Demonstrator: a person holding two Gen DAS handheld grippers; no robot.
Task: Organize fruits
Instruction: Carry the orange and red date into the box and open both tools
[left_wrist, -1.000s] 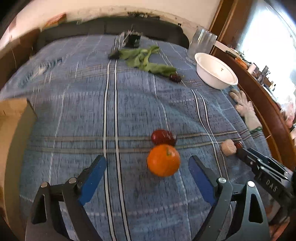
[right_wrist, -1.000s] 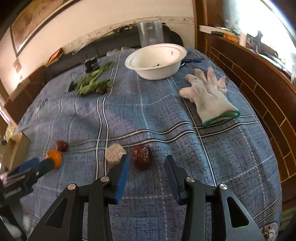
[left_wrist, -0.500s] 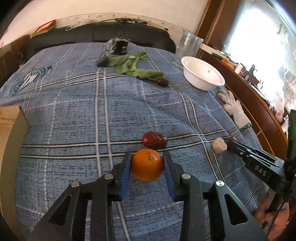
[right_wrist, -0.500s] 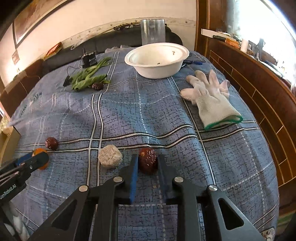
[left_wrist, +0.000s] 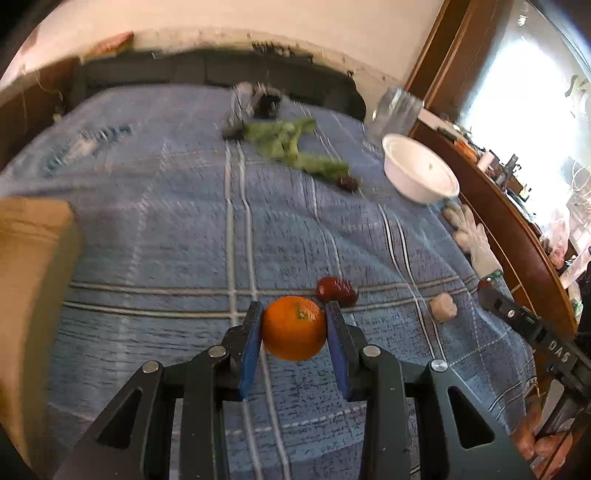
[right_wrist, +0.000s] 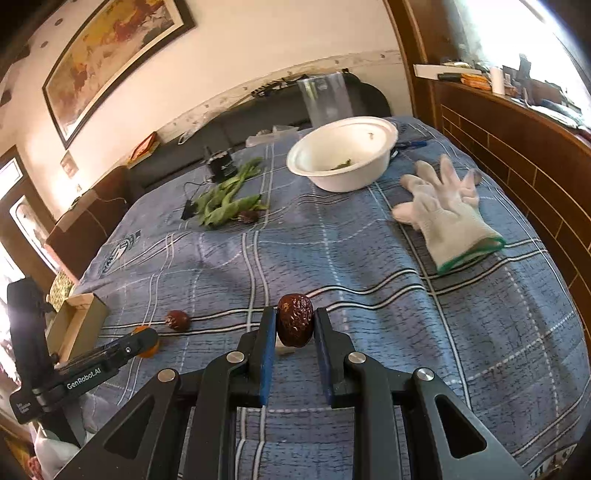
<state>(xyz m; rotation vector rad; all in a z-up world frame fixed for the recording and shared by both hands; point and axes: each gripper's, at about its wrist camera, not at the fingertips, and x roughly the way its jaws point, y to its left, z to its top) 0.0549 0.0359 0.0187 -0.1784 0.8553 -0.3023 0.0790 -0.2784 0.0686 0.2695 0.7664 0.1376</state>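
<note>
Left tool: clamped on round orange tangerine. Right tool: clamped on wrinkled dark-red jujube. White round bowl at one o'clock holds no fruit; two jujubes remain on blue plaid bedspread.

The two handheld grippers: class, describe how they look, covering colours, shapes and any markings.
Both the left gripper and the right gripper have black, angular frames with triangular cut-outs and silver pivot pins. Their fingers carry flat blue pads. Side on, the left gripper's body bears white "GenRobot.AI" lettering. No cables show.
</note>
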